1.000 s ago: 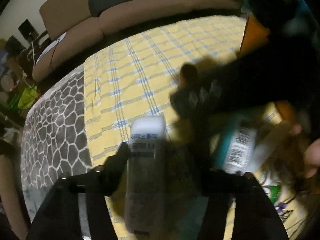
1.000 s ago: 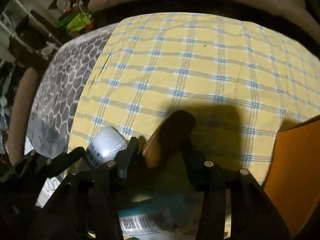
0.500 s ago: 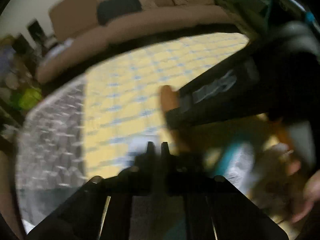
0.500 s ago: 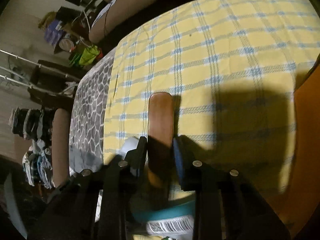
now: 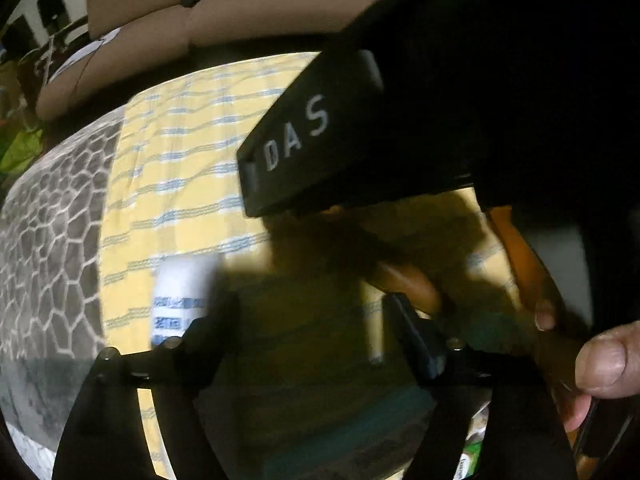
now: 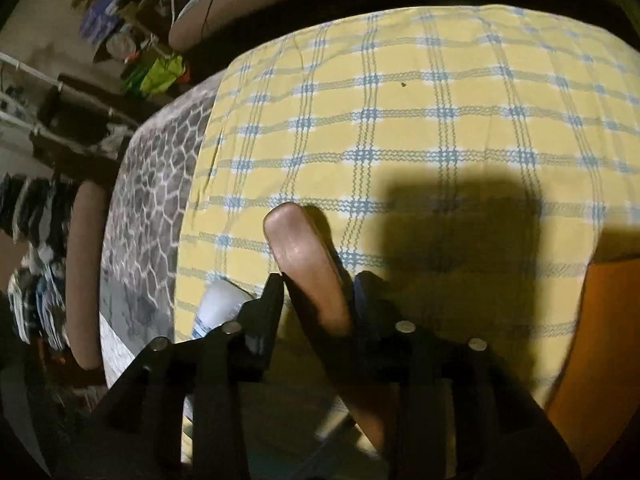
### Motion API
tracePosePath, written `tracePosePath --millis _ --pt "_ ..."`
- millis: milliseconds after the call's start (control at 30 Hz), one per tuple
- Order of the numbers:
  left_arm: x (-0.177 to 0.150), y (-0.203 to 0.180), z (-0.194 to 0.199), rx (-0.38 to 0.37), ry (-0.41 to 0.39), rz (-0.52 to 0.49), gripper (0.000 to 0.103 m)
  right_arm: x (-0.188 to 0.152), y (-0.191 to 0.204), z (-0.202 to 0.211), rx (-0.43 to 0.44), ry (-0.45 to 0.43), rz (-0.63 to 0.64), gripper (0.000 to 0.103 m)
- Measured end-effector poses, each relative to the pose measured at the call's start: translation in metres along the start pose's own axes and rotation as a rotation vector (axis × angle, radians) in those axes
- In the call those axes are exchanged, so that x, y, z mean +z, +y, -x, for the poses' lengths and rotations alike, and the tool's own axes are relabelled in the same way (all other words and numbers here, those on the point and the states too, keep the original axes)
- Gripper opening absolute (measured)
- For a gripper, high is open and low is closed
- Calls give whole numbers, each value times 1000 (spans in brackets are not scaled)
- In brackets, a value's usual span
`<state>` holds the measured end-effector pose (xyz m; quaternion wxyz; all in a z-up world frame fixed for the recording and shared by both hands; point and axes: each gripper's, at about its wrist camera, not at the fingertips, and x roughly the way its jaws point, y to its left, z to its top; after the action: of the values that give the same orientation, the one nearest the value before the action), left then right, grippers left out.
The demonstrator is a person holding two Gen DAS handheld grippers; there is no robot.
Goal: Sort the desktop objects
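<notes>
Yellow checked cloth point(image 6: 400, 120) lies under the right gripper point(image 6: 318, 292), clamped on a wooden handle point(image 6: 304, 256) mid-sort, while the left gripper point(image 5: 308, 320), jaws just reopened and empty beside a white bottle point(image 5: 180, 288), must next close on it.

Bare checked cloth point(image 6: 440, 120) open across upper right of right view, orange box point(image 6: 600, 320) walling lower right, white bottle point(image 6: 218, 308) lower left, sofa point(image 5: 160, 28) beyond
</notes>
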<state>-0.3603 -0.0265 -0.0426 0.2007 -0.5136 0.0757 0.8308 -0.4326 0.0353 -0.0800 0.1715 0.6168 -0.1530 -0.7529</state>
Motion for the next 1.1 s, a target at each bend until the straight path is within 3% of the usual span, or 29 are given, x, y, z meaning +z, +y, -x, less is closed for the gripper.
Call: tracePosePath --millis 33,100,233,567,667,700,800,867,967,1033,1100 --pt "0 -1 -1 -25 8 -4 33 -2 -3 2 12 -8 -11 32" --pt "1 0 1 -15 14 -6 0 -5 -11 4 45 -30 -57 29" --pt "-5 21 4 -144 19 78 0 -12 -14 13 187 -78 -97 28" --pt "-1 19 66 -233 -92 108 1 -21 3 67 337 -180 -90 28" --pt "5 11 93 -295 -138 135 21 -29 8 100 373 -208 -70 26" --pt "6 -3 103 -301 -155 131 28 -32 8 111 377 -216 -57 20" --pt "18 -28 122 -342 -173 107 29 -44 5 147 384 -234 -31 16" --pt "25 -54 129 -303 -175 55 21 -57 -1 172 386 -237 -33 16" --pt "27 -75 137 -257 -135 43 20 -68 -14 200 327 -259 -17 16" --pt "28 -71 139 -288 -142 45 20 -75 -27 214 313 -252 -25 16" --pt "26 -66 145 -252 -131 42 20 -85 -36 227 299 -244 -17 16"
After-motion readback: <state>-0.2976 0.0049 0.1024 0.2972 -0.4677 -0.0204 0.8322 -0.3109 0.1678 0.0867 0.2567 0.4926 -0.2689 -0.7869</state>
